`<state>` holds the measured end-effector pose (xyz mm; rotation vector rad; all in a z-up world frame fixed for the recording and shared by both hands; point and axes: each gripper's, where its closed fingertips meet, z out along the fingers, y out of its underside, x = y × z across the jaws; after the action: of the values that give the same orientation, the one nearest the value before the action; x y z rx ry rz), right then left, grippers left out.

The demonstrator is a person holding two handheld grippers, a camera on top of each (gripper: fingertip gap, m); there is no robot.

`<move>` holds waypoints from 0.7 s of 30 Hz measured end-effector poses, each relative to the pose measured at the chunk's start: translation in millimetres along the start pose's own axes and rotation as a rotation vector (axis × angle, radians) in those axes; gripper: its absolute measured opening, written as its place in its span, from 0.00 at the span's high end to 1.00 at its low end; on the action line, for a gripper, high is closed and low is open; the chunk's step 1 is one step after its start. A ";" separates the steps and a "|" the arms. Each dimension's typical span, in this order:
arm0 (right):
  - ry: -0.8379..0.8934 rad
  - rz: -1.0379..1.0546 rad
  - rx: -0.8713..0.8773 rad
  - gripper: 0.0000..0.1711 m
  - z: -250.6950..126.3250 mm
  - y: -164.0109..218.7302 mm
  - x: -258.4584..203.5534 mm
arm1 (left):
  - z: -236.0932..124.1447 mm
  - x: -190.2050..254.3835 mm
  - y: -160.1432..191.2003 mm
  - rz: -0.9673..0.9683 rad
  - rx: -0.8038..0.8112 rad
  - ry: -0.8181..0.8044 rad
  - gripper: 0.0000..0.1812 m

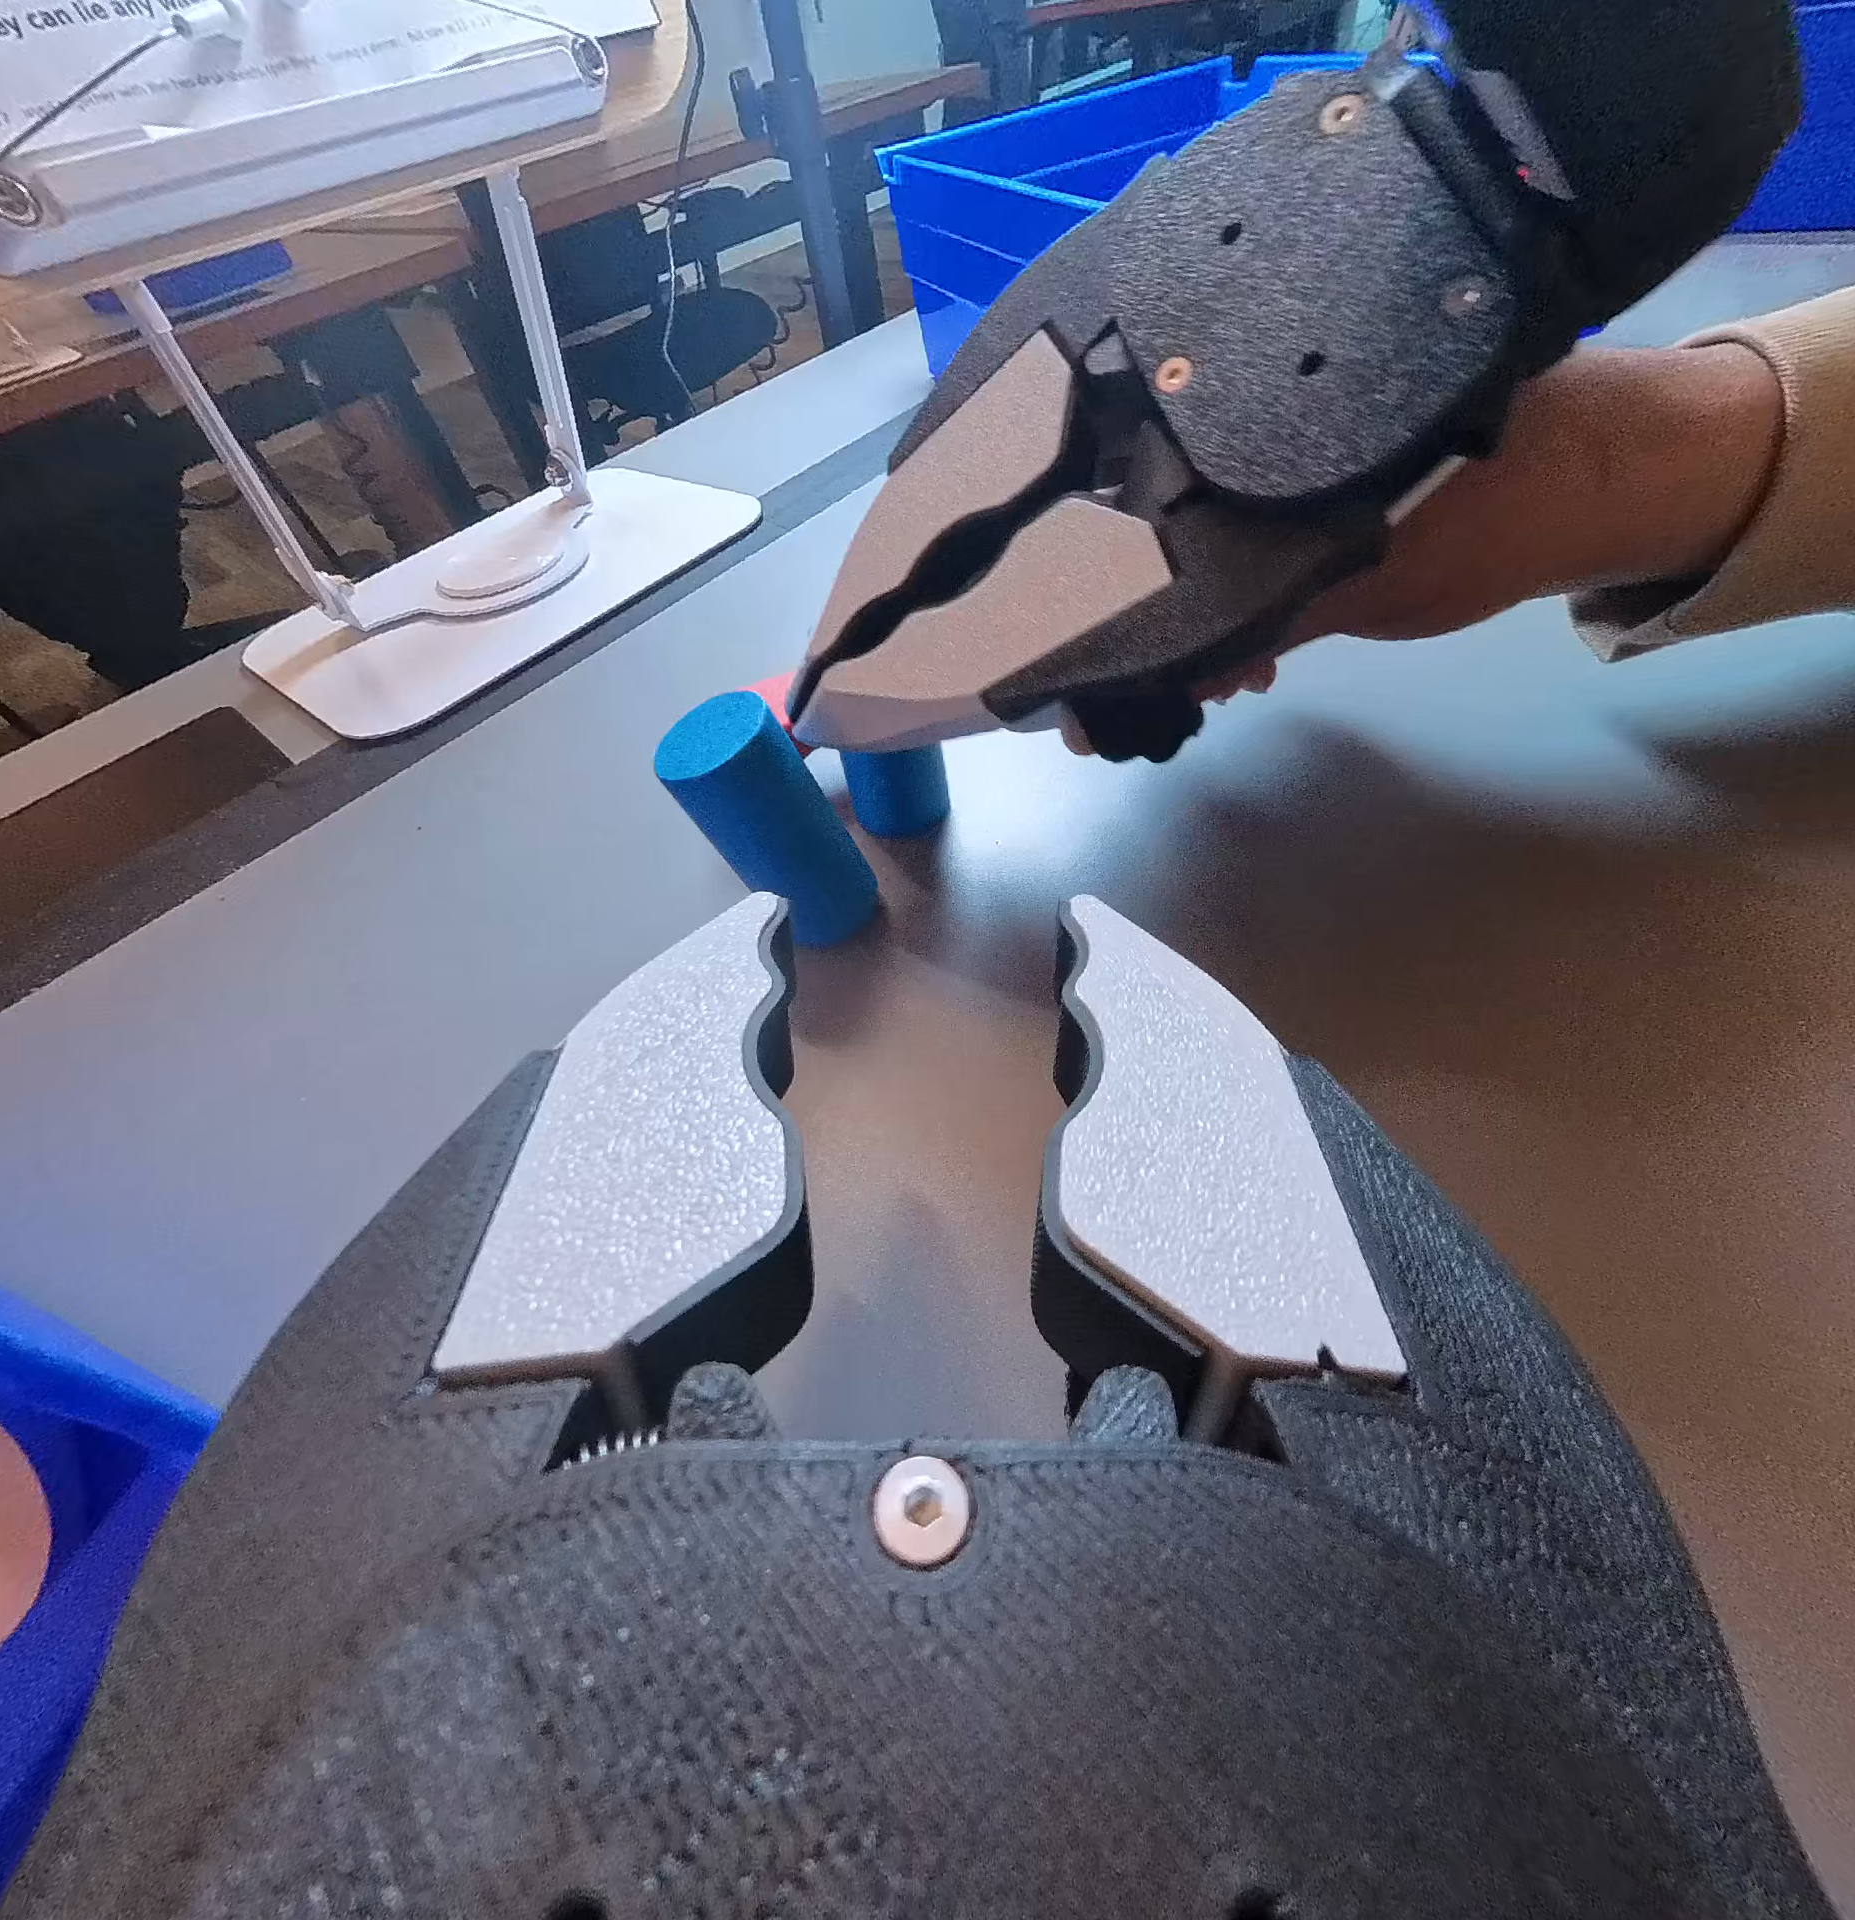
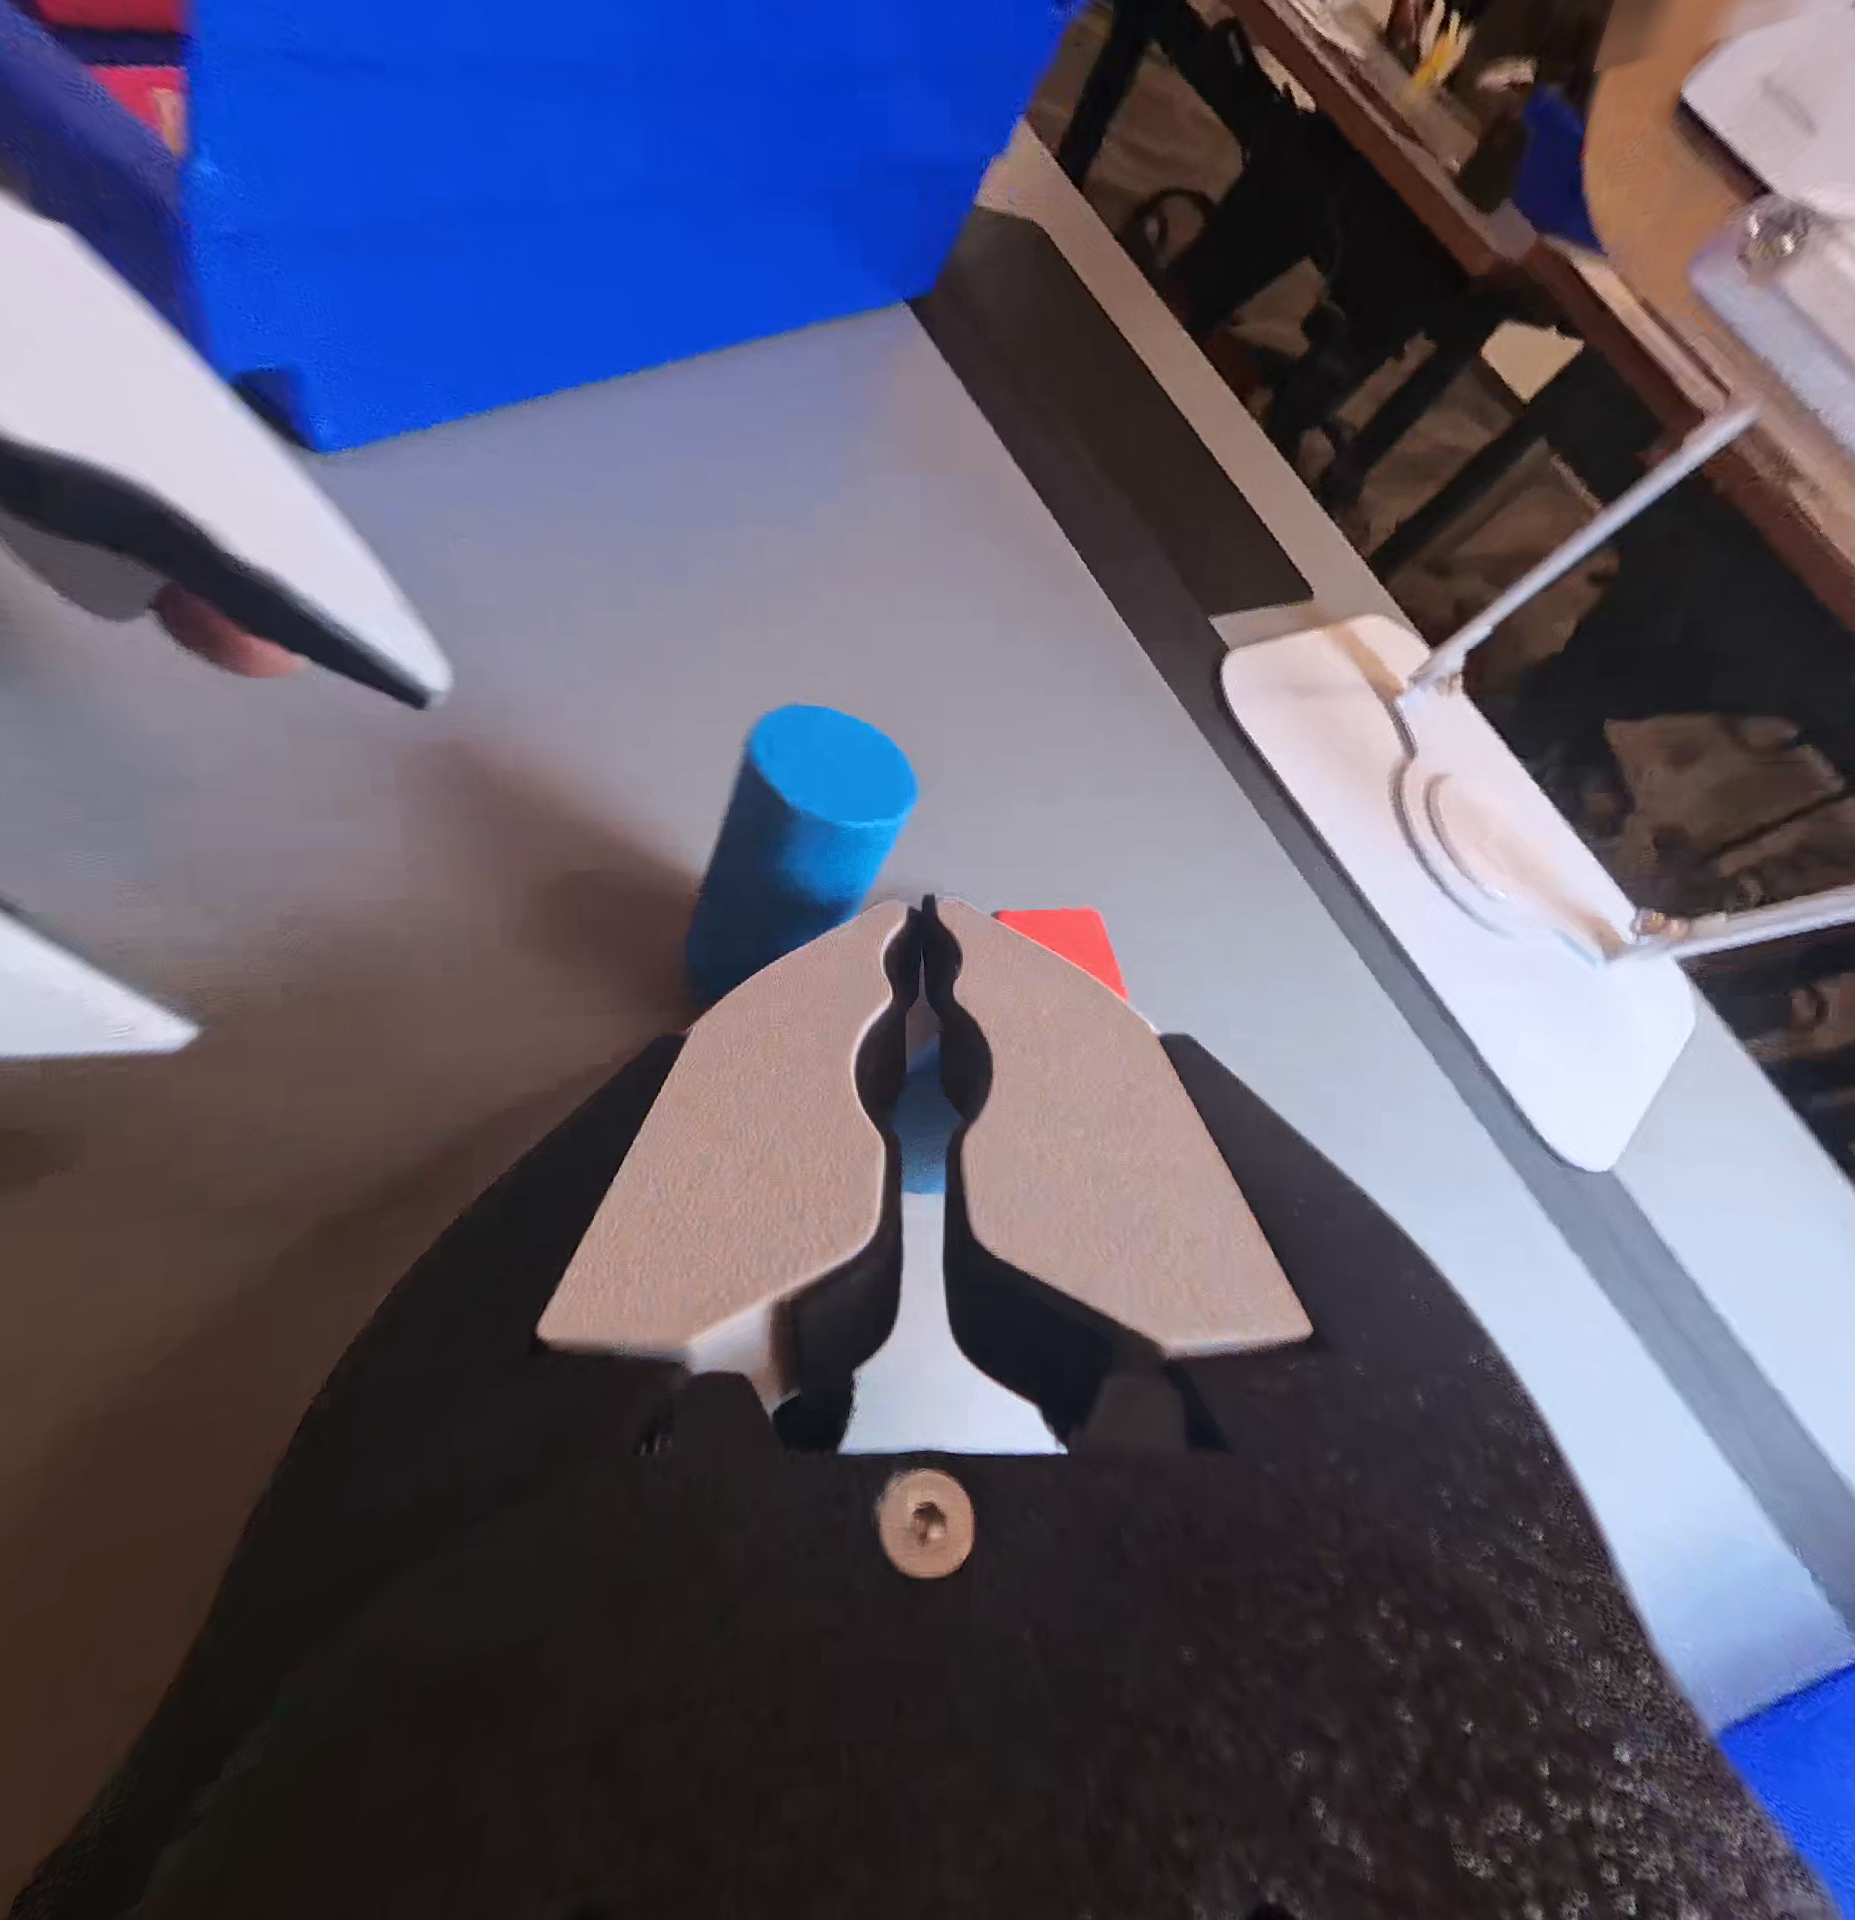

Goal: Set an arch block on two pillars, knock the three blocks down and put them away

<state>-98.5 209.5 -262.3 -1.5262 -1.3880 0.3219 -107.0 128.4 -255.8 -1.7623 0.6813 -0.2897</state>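
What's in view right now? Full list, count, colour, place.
Cylinder blocks: 2, blue, mid-table; one tilted and nearer the left gripper, the other under the right gripper's tip.
Red block: 1, red, mostly hidden behind the right gripper's tip; shape cannot be told.
Bins: 2, blue; one at the far table edge, one at the near left corner.
Lamp stand: 1, white, flat base on the table's far left edge.
Table: 1, grey.
Left gripper: 1, black with grey fingers, open, just short of the tilted cylinder.
Right gripper: 1, same build, shut, tip down among the blocks.
Person's hand: 1, holding the right gripper.
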 end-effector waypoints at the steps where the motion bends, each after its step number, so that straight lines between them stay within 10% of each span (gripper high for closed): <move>1: 0.011 0.041 -0.012 1.00 1.0 4.3 6.8 | -0.1 0.6 0.1 0.003 -0.001 0.002 0.73; 21: 0.246 0.267 -0.261 0.99 -47.6 63.3 72.5 | -0.2 2.5 1.5 0.012 -0.008 0.006 0.74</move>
<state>-3.5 259.4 -260.7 -1.9037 -1.0645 0.1113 -105.6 126.6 -257.5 -1.7650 0.6981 -0.2838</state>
